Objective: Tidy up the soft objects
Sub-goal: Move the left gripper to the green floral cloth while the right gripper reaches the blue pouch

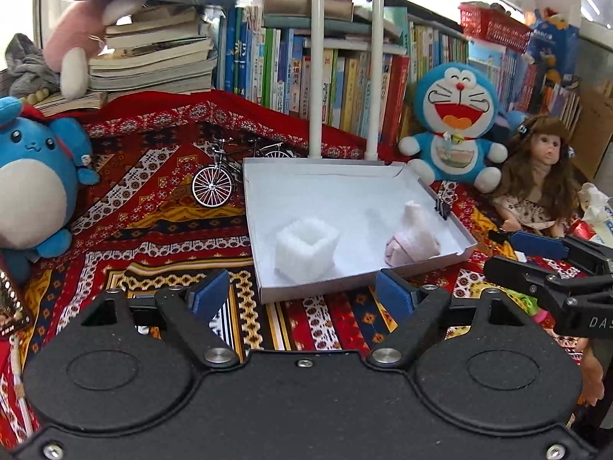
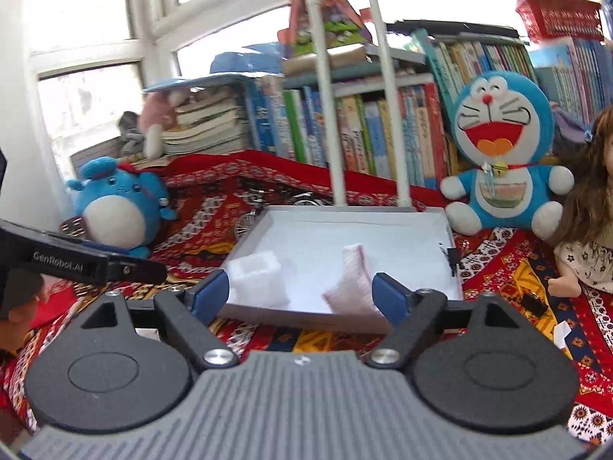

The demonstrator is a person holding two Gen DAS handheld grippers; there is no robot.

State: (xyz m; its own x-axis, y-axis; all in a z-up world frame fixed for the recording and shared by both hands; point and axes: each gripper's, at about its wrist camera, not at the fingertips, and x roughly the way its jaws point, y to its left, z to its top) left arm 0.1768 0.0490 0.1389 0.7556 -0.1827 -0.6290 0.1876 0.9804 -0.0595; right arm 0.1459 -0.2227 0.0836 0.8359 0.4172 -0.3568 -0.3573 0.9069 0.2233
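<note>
A shallow white tray [image 1: 345,176] lies on the patterned red cloth. In it sit a white foam-net sleeve [image 1: 306,249] at the near left and a pale pink folded cloth [image 1: 412,239] at the near right. Both show in the right wrist view: the sleeve [image 2: 256,278], the pink cloth [image 2: 352,280], the tray [image 2: 383,226]. My left gripper [image 1: 302,299] is open and empty, just short of the tray's near edge. My right gripper [image 2: 300,293] is open and empty at the tray's near edge; it also shows in the left wrist view [image 1: 536,253].
A blue round plush [image 1: 34,180] sits left, a Doraemon plush [image 1: 456,122] and a long-haired doll [image 1: 540,176] sit right. A small metal bicycle [image 1: 226,176] stands behind the tray's left corner. Two white poles [image 1: 318,57] rise behind the tray, before shelves of books [image 1: 345,76].
</note>
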